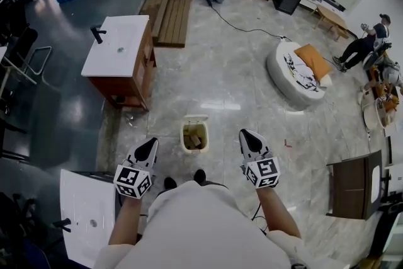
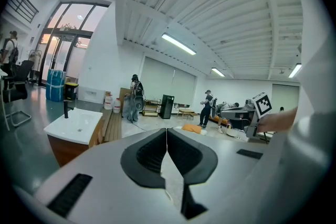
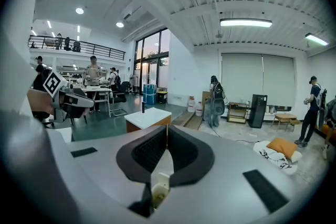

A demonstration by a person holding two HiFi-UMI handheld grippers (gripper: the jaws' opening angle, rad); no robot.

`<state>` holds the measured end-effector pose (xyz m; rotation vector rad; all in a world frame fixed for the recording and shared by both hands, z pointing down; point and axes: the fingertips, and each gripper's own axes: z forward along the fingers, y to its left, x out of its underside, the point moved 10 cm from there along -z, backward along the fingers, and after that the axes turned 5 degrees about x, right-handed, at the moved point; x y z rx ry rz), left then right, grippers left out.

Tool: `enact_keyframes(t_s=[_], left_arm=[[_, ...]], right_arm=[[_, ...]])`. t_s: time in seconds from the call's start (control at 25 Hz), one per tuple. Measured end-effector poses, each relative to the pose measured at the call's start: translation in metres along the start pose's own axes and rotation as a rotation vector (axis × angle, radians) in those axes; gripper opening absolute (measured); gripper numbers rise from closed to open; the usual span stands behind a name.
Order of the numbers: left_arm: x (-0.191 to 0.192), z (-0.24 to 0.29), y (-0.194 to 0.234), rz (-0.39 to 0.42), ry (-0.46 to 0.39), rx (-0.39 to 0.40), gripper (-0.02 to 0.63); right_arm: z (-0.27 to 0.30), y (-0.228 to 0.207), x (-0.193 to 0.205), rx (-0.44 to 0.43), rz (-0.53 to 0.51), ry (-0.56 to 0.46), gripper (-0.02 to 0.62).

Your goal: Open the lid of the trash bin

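Only the head view shows the trash bin [image 1: 194, 134]. It stands on the marble floor [image 1: 252, 72] just ahead of the person's shoes [image 1: 184, 180], between the left tongs [image 1: 153, 141] and the right tongs [image 1: 243, 133], and touches neither. Its inside, with something brown in it, is visible from above. The two gripper views look level across the room, past a white-topped desk [image 2: 73, 126]. They show each pair of tongs pressed together at the tips, pinching nothing. Black-and-white square markers [image 1: 132, 181] cover the cubes.
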<state>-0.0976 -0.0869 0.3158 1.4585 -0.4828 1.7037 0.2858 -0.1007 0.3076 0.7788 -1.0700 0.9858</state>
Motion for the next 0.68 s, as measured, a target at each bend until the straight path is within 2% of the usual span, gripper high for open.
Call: enact_keyframes(t_s=[0.68], left_arm=[[0.0036,0.0028,0.0041,-0.02,0.004,0.009,0.018]], right_arm=[[0.0039,0.0059,-0.0039,-0.009,0.002,0.011,0.034]])
